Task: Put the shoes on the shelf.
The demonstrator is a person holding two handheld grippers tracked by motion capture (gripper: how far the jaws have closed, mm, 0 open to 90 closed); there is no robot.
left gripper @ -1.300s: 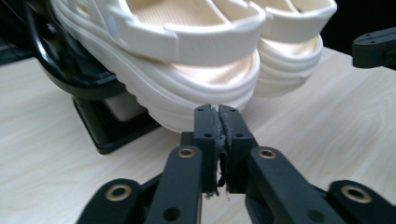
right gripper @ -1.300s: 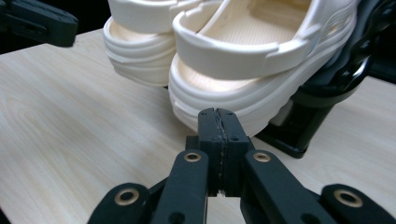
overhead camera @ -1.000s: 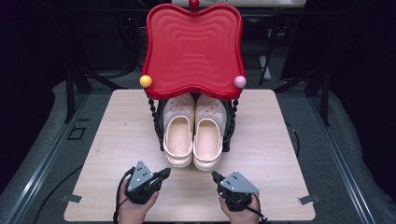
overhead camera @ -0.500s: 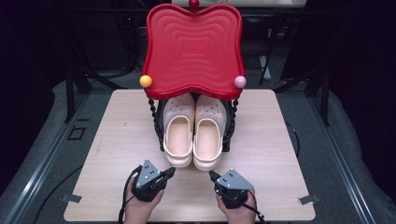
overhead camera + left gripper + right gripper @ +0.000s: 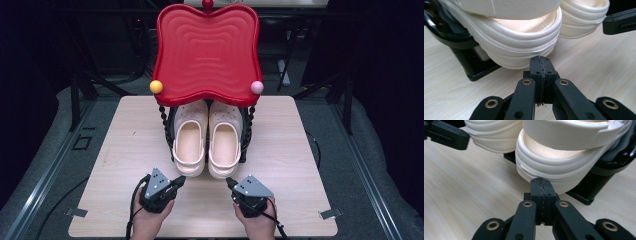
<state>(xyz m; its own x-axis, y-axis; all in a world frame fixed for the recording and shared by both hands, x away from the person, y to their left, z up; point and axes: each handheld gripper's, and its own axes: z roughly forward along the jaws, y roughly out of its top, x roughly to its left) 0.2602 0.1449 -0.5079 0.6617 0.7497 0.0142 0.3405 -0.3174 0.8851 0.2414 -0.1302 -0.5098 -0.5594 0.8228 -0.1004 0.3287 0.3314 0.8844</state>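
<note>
Cream-coloured rubber clogs, the left clog [image 5: 189, 145] and the right clog [image 5: 224, 146], sit side by side on a black beaded-post shoe rack [image 5: 245, 131] in the middle of the pale wood-grain bench [image 5: 310, 165], their heels pointing toward the near edge and their toes tucked under a glossy red wavy plastic tray [image 5: 207, 51] that tops the rack. A yellow ball knob [image 5: 156, 86] and a pink ball knob [image 5: 257, 87] mark the tray's near corners. The left claw [image 5: 180, 180], held in a hand [image 5: 148, 220] at the near edge, points toward the heel of the left clog, just short of it; in the left gripper view its jaws are pressed together with nothing between them, close to the ribbed heel. The right claw [image 5: 230, 183] mirrors it just before the heel of the right clog, and in the right gripper view its jaws are likewise pressed together and empty. Both claws are near each other but apart.
</note>
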